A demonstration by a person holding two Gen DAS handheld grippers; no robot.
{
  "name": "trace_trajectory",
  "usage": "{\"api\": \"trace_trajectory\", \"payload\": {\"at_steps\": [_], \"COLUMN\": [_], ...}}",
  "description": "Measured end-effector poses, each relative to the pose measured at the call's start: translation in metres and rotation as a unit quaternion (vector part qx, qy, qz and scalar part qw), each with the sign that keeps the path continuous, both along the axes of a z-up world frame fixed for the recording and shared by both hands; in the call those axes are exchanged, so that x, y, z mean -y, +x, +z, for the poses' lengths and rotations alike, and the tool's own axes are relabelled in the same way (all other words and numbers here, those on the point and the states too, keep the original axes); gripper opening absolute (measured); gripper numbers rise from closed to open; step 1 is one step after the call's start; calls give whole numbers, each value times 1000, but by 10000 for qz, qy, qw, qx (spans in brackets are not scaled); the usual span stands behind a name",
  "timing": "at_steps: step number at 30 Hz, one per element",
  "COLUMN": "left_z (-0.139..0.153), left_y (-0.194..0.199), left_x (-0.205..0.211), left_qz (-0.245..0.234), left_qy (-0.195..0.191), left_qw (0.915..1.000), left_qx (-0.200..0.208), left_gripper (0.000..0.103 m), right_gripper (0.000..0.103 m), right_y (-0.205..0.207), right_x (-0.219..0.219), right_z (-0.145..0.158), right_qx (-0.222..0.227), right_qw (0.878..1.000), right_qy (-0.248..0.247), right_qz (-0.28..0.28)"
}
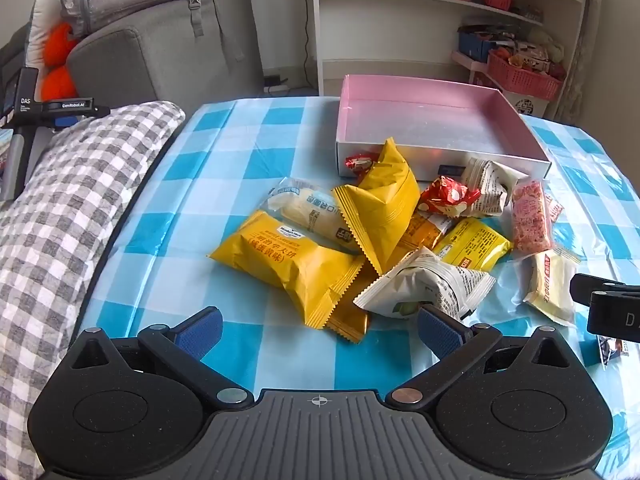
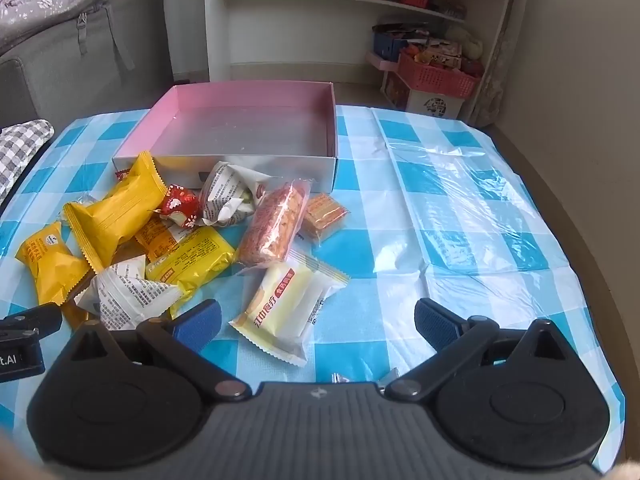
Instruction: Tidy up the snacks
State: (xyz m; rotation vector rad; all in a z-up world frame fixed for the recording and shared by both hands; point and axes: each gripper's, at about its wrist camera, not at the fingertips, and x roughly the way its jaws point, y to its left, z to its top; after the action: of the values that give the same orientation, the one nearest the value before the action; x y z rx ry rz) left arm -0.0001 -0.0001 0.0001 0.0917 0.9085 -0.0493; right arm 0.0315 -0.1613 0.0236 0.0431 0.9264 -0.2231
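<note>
Several wrapped snacks lie in a heap on the blue-checked tablecloth (image 1: 224, 184), in front of a shallow box with a pink inside (image 1: 424, 100) (image 2: 256, 100) that holds nothing. A large yellow packet (image 1: 288, 260) lies just ahead of my left gripper (image 1: 320, 328), which is open with nothing between its fingers. A white and grey packet (image 1: 432, 284) lies by its right fingertip. My right gripper (image 2: 318, 320) is open too, above the near end of a cream-coloured biscuit packet (image 2: 288, 300). A pink cracker packet (image 2: 276, 224) lies beyond that.
A grey-checked cushion (image 1: 68, 208) lies along the table's left edge, with a grey sofa (image 1: 160, 48) behind it. White shelves (image 2: 340, 12) and a red basket (image 2: 436, 74) stand past the table. The right half of the cloth (image 2: 460, 200) carries no snacks.
</note>
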Motion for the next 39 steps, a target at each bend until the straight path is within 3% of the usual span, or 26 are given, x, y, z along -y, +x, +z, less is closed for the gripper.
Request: {"api": "trace_trajectory", "payload": {"at_steps": [39], "left_z": [-4], "left_y": [3], "left_x": [-2], "left_qz": [46], "left_qy": [21], "left_qw": [9999], "left_qx": [-126], "left_gripper": [103], "right_gripper": [103], "right_y": [1], "right_x": [-1], "right_z": [-1], "right_qx": [-52], "right_qw": [9999], "right_qy": [55], "right_qz": [69]}}
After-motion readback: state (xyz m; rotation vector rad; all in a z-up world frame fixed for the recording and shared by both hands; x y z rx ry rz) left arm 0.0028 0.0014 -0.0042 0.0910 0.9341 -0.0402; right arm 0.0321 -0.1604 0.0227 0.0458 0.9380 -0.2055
